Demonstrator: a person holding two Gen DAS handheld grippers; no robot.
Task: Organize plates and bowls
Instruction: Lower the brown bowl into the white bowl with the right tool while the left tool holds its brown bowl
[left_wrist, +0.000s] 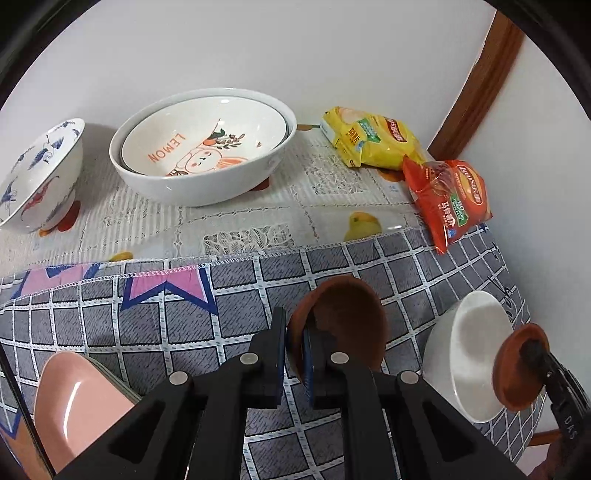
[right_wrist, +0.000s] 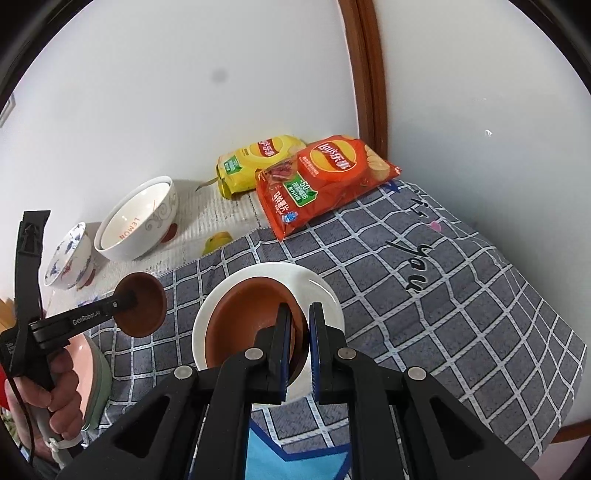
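Two small brown dishes are being carried at once, one in each gripper, over a grey checked cloth (right_wrist: 424, 295) on a table by a white wall.

Far left, a pink plate (left_wrist: 70, 402) lies on a stack at the table's near edge. Behind it stands a footed white bowl painted with blue cranes (left_wrist: 40, 177), then a large white bowl (left_wrist: 207, 147) with a smaller one marked "LEMON" nested inside, both glossy ceramic on a lace-patterned plastic sheet.

The left gripper (left_wrist: 294, 354) has its fingers clamped on the rim of one brown dish (left_wrist: 354, 321), shallow, round and matte like terracotta, held tilted above the cloth.

Further right sits a smooth white bowl (right_wrist: 325, 295). The right gripper (right_wrist: 300, 343) pinches the rim of the second brown dish (right_wrist: 243, 317), which hangs over the white bowl's mouth (whether it already rests inside is hard to tell through the fisheye).

At the back right lie a yellow crisp bag (right_wrist: 258, 158) and a red crisp bag (right_wrist: 325, 177), crinkly foil.

The step looks like stacking: the right dish probably needs lowering level into the white bowl and releasing, then the left dish set into it.
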